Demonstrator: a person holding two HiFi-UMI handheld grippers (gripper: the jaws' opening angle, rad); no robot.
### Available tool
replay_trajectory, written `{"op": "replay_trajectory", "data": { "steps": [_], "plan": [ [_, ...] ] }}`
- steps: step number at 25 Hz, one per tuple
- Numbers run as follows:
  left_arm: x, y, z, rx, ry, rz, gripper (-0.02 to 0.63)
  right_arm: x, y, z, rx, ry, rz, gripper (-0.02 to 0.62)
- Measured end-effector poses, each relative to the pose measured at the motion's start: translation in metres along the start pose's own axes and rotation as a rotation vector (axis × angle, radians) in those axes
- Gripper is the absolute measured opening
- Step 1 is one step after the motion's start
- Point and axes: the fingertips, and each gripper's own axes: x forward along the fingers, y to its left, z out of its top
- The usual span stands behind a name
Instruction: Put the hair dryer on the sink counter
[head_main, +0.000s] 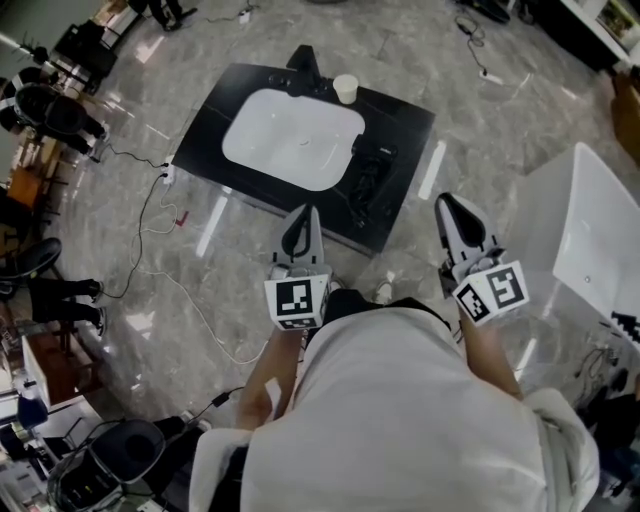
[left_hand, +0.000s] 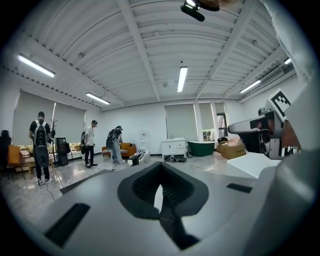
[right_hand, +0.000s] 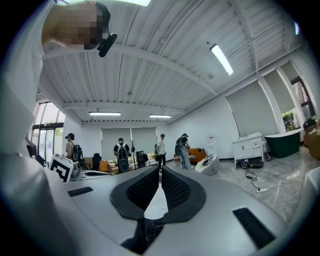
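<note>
Two grippers, both empty: left gripper (head_main: 306, 215) with jaws together and nothing between them; right gripper (head_main: 448, 205) likewise closed on nothing. Both are held level, short of the sink counter (head_main: 400, 120).

Hair dryer (head_main: 366, 180): a dark shape with a coiled cord, apparently already lying on the counter at 3 o'clock of the white basin (head_main: 290, 140). Cup (head_main: 345, 88) at 12 o'clock.

Risk: black on black, it is hard to pick out. A careless reach could snag the cord and drag it off the near edge or into the basin.

Writing: none legible; marker cubes (head_main: 297, 300) carry patterns only.
</note>
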Motion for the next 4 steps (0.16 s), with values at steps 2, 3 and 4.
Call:
{"op": "replay_trajectory", "data": {
  "steps": [2, 3, 4],
  "plan": [
    [-0.0067, 0.0027, 0.0008, -0.005, -0.003, 0.007, 0.002, -0.0037, 0.0067, 0.0010, -0.012, 0.002, 0.005, 0.043],
    [-0.0100, 0.0038, 0.0012, -0.006, -0.005, 0.009, 0.002, -0.0056, 0.0098, 0.0018, -0.018, 0.002, 0.008, 0.043],
    [-0.0132, 0.0050, 0.0016, -0.007, -0.007, 0.012, 0.002, -0.0074, 0.0129, 0.0028, -0.024, 0.001, 0.010, 0.043]
  ]
}}
